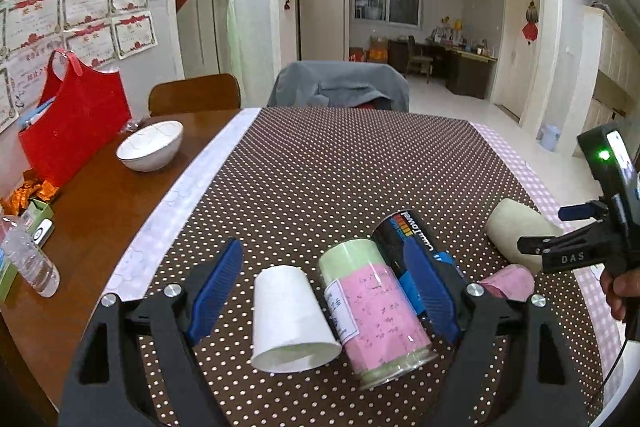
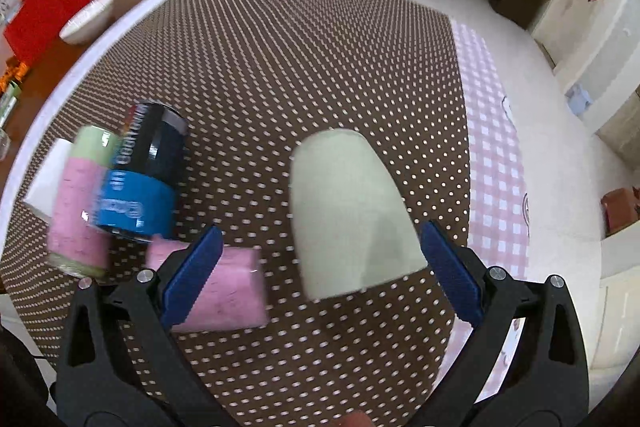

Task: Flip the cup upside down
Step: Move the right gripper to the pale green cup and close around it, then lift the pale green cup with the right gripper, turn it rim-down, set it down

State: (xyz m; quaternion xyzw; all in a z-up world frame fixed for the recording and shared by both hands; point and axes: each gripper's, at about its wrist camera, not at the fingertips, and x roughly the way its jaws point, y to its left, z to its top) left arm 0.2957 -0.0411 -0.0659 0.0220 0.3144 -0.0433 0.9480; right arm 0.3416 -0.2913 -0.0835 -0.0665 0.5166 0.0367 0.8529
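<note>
Several cups lie on their sides on the dotted brown tablecloth (image 1: pixel 340 167). A white paper cup (image 1: pixel 290 319) and a green-and-pink cup (image 1: pixel 372 307) lie between the fingers of my left gripper (image 1: pixel 326 295), which is open and holds nothing. A black-and-blue cup (image 1: pixel 404 239) lies just behind its right finger. My right gripper (image 2: pixel 320 271) is open; a cream cup (image 2: pixel 348 211) lies between its fingers, not clamped. A pink cup (image 2: pixel 224 291) lies under its left finger. The right gripper body (image 1: pixel 576 247) shows at the right in the left wrist view.
A white bowl (image 1: pixel 152 147), a red bag (image 1: pixel 76 123) and a plastic bottle (image 1: pixel 30 259) stand on the bare wooden table at the left. Two chairs (image 1: pixel 340 87) stand at the far edge. The table's right edge with checked cloth (image 2: pixel 496 163) drops to the floor.
</note>
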